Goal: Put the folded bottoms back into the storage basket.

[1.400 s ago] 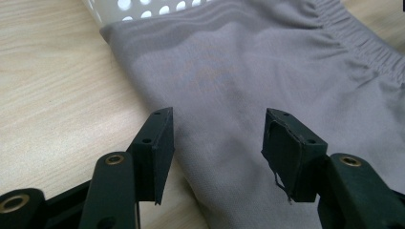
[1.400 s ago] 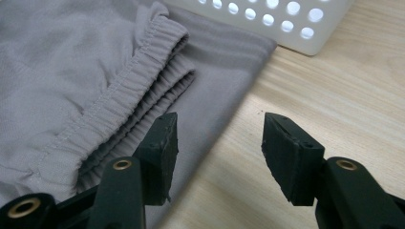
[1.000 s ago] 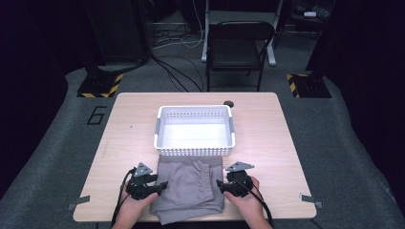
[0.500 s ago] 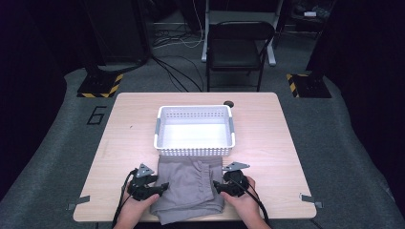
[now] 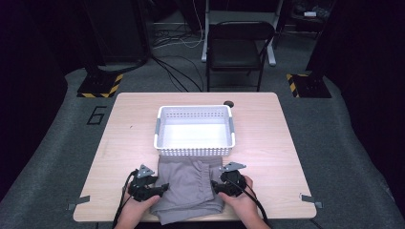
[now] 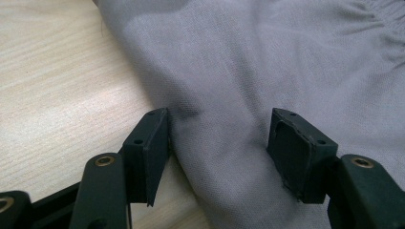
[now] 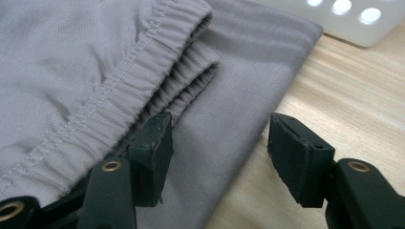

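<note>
Both pairs of jaws stand apart, and both have just been opening: our left gripper straddles the edge of the grey shorts with cloth between its pads but no pad pressing on it, and our right gripper likewise spans the shorts' other edge, one pad over the fabric, the other over bare wood.

From the high view we see the whole layout: the shorts lie folded at the near edge of the table, just in front of the white basket, touching or almost touching its near wall, with our left gripper at one side and our right gripper at the other. The right gripper view gives us what the high view cannot: the gathered elastic waistband, stitched and stacked in layers, and a corner of the basket. The left gripper view gives smooth, finely woven cloth lying against the wood grain.

The shorts are plain light grey, softly creased.

We count one pair of shorts, one basket, two grippers, one folding chair beyond the table.
</note>
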A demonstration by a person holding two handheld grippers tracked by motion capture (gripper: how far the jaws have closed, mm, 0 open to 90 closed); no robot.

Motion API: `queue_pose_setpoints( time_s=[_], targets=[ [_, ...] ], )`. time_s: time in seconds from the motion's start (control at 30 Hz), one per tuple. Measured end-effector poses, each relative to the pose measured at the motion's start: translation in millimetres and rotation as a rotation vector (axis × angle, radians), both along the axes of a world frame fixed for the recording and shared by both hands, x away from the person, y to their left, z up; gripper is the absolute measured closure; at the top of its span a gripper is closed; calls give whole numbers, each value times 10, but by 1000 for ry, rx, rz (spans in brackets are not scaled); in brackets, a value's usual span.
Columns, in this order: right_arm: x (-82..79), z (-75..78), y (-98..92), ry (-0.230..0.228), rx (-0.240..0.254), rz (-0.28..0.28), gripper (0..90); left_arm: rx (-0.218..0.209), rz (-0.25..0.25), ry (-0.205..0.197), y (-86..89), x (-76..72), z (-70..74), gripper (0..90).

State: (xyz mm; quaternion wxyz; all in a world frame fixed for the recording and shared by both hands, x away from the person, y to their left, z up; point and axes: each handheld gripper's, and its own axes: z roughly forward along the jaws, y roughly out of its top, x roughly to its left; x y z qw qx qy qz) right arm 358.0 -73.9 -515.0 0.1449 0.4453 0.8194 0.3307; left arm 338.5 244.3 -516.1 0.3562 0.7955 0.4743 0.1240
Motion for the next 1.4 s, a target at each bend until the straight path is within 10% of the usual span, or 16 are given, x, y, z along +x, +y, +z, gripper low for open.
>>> queue_pose_setpoints(
  time_s=[0.57,0.83,1.4],
  targets=[
    [-57,9,24,10,26,39,672,35,-16,-13,-17,-15,-5,382],
    [-24,8,-105,103,116,58,843,29,5,-16,-38,-29,-10,381],
    [-63,26,-50,86,77,53,819,73,-1,-27,-119,-72,-5,403]
  ],
)
